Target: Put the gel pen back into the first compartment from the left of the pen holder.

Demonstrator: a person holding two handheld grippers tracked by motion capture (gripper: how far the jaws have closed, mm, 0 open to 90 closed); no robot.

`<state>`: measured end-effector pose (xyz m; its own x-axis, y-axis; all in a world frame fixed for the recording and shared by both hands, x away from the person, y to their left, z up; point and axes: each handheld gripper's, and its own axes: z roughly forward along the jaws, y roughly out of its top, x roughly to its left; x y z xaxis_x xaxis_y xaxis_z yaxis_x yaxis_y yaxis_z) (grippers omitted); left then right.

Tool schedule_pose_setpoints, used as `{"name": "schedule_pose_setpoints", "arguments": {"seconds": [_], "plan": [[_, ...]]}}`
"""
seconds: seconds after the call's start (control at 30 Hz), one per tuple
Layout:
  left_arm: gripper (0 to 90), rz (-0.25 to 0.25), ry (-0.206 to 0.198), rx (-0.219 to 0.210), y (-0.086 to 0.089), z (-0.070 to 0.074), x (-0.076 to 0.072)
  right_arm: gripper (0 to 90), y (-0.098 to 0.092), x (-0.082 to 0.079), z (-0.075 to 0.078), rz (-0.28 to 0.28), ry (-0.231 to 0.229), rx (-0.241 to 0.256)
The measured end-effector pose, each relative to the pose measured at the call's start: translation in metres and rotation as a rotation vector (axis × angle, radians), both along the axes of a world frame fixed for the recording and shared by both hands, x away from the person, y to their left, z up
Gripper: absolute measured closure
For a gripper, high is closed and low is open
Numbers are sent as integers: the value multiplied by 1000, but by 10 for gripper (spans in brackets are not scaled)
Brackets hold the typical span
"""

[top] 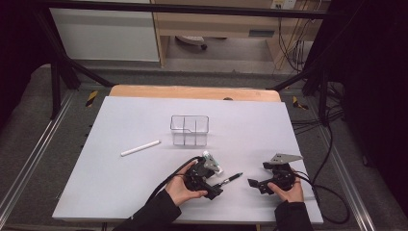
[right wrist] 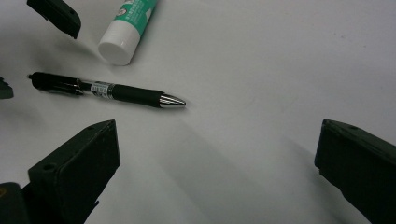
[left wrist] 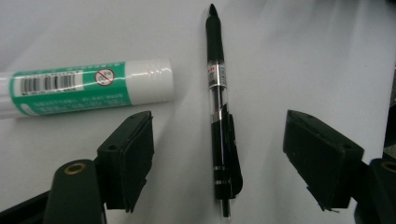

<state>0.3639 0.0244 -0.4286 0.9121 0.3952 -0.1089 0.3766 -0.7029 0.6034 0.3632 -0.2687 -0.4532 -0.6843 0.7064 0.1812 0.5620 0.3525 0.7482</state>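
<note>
A white sheet is covering the bench [top: 144, 192], and a clear divided box [top: 189, 130] is standing toward its far middle. A white stick [top: 140, 148] is lying to the left of the box, well apart from it.

At the near edge the person's two hands are each holding a hand-held gripper. The left hand-held gripper [left wrist: 219, 154] is hovering with its jaws spread wide and gripping nothing; the pen [left wrist: 219, 116] is lying on the sheet between them, running lengthwise along the gap and touching neither jaw. In the high view the pen [top: 230, 179] is resting just right of the left hand-held gripper [top: 204, 175], its tip pointing right and slightly far. The right hand-held gripper [right wrist: 215, 163] is also standing wide open and empty, a little right of the pen, with the pen's silver tip [right wrist: 172, 100] pointing toward it.

A green and white glue stick [left wrist: 88, 86] is lying just beside the pen on its far side, not touching it as far as can be seen.

The pen is likely to be light, stiff and smooth, so it may roll or slip under a loose pinch. The rubbery black grip section near the tip [left wrist: 215, 44] looks like the surest place to hold; the clear barrel with its clip [left wrist: 232, 140] appears slicker and uneven.
</note>
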Motion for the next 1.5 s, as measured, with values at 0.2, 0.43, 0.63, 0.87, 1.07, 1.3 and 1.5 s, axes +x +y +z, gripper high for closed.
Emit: {"name": "schedule_pose_setpoints", "arguments": {"seconds": [0.2,0.43,0.63,0.87,1.07,1.3,1.5], "plan": [[380,5,15,11,-4,-4,1,5,0,0,0,1,0,1],[482,7,6,10,-7,-5,0,5,0,0,0,1,0,2],[558,-2,-8,22,-10,-6,-1,5,0,0,1,1,-2,4],[630,-18,-46,61,-15,-8,-4,5,0,0,1,0,-3,6],[755,-7,-53,77,-16,-7,-5,5,-1,0,1,-1,-2,7],[762,18,-35,69,-15,-7,-5,5,-1,0,1,-1,-1,7],[764,6,-27,46,-9,-3,-6,5,-1,0,1,1,-3,5]]}}
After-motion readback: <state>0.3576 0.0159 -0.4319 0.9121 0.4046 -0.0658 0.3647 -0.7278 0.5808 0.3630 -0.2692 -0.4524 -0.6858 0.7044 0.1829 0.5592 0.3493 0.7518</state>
